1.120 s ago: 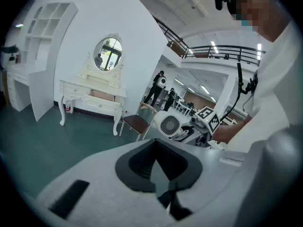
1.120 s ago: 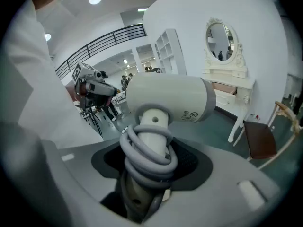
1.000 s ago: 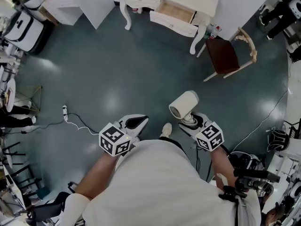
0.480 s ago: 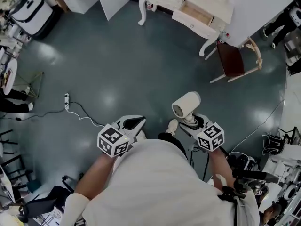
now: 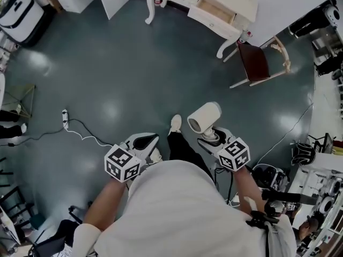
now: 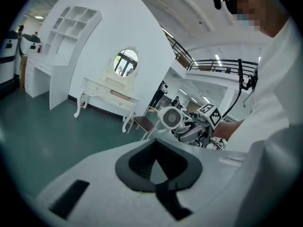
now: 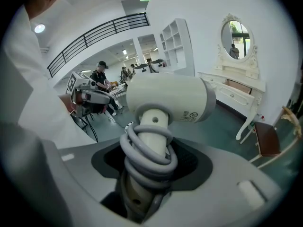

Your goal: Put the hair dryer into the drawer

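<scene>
Inspection finds the hair dryer point(image 5: 202, 116) in the right gripper point(image 5: 210, 138), whose jaws stand wide and clamp on the dryer's handle. The cream barrel sits above the jaws, its air end toward the person's left. A grey cord point(image 7: 147, 148) is wound in several turns round the handle, just above the pads. This is judged a tidy arrangement: nothing trails to the floor, and the load should go into a shallow space in one piece. The left gripper point(image 5: 147, 141) has its jaws brought together with nothing between them. It is held level beside the right one, and is judged free to steady the dryer or tend the drawer front. The drawer point(image 5: 217, 9) of the white dressing table point(image 5: 242, 7) stands pulled out with its wooden inside exposed, evidently ready to receive. It is well apart from the dryer, across a stretch of green floor point(image 5: 123, 68), so the approach is judged not yet complete. A chair point(image 5: 254, 62) with a dark seat stands just beside the table's right leg, off the line to the drawer. Count: one hair dryer, two grippers, one dressing table with one drawer open, one oval mirror point(image 7: 235, 39) above it, one chair. One power strip point(image 5: 65, 116) lies on the floor at the left, clear of the route.
</scene>
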Motion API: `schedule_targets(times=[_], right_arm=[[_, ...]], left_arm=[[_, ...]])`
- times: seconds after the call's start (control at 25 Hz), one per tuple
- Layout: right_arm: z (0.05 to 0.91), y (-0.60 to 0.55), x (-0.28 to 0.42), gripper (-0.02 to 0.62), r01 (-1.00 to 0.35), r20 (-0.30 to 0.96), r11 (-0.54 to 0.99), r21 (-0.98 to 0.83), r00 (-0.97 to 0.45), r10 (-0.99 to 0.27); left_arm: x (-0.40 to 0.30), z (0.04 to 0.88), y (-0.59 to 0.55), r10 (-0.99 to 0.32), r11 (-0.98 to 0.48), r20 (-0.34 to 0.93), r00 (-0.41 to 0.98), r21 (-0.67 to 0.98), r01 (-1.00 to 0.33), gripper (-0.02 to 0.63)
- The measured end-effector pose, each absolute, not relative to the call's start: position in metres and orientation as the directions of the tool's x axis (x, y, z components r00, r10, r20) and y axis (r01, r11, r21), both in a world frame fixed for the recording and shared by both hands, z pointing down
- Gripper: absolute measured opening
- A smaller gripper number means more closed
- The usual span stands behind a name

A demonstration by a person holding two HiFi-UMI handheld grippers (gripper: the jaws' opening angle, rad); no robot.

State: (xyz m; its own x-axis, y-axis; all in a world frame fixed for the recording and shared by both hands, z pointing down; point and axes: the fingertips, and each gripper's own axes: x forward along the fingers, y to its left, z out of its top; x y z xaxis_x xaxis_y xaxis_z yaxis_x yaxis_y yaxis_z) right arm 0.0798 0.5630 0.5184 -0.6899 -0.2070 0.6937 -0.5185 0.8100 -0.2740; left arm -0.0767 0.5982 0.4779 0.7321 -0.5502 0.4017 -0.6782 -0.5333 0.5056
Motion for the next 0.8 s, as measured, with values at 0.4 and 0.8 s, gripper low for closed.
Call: schedule_targets(times=[0.4, 0.8], right_arm=[[0.517, 0.425, 0.061, 0.253, -0.487, 0.659, 0.835, -0.257, -0.72, -0.217], [0.516, 0.304, 0.076, 0.253, -0.47, 0.666, 0.86, -0.201, -0.709, -0.232]], left_arm=[[-0.083, 0.464, 0.469, -0.547, -0.552, 0.434, 0.715, 0.455, -0.699, -0.003], [-0.061, 0.442, 0.348, -0.558, -0.568, 0.426, 0.712, 0.429, -0.702, -0.003]])
